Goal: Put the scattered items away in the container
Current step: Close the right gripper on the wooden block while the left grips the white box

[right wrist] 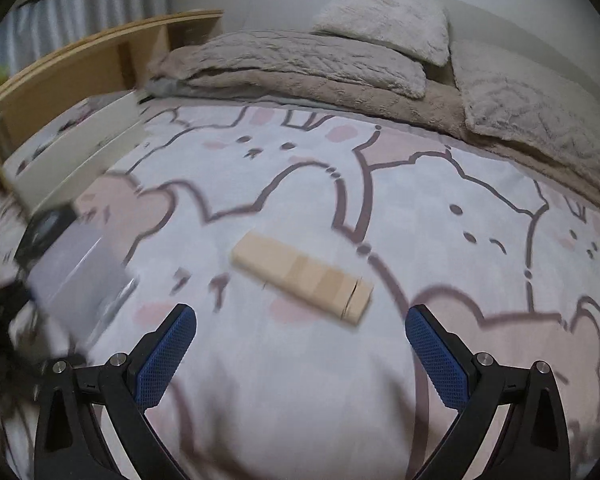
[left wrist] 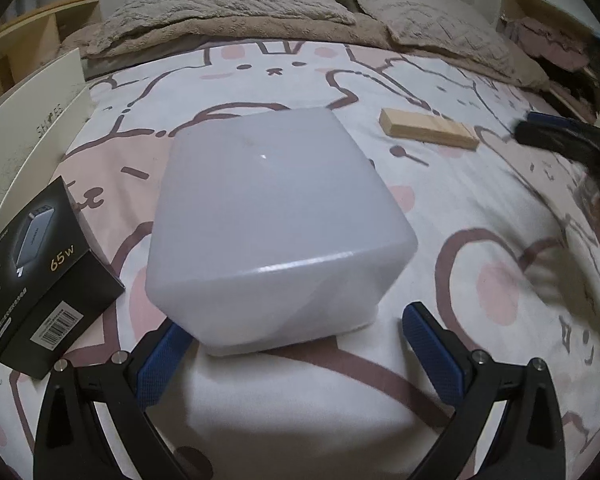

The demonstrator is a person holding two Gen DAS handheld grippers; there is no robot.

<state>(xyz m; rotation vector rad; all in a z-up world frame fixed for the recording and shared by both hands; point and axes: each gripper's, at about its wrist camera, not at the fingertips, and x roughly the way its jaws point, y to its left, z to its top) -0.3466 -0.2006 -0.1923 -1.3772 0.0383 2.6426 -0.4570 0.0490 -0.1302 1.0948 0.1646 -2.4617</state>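
One white container [left wrist: 276, 224], one wooden block [right wrist: 302, 276], one black box [left wrist: 40, 276]; both grippers' fingers [left wrist: 432, 354] wide open, empty

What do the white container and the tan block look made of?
White container: probably frosted translucent plastic, smooth and semi-glossy, with a small glint and a shiny edge. Tan block: likely unfinished wood, matte, pale with darker bands; motion blur hides any grain.

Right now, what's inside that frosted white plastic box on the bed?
Nothing can be made out inside the white plastic box: its frosted walls are too cloudy to see through. The wooden block lies outside it on the bedsheet, and the black 65W carton sits beside it.
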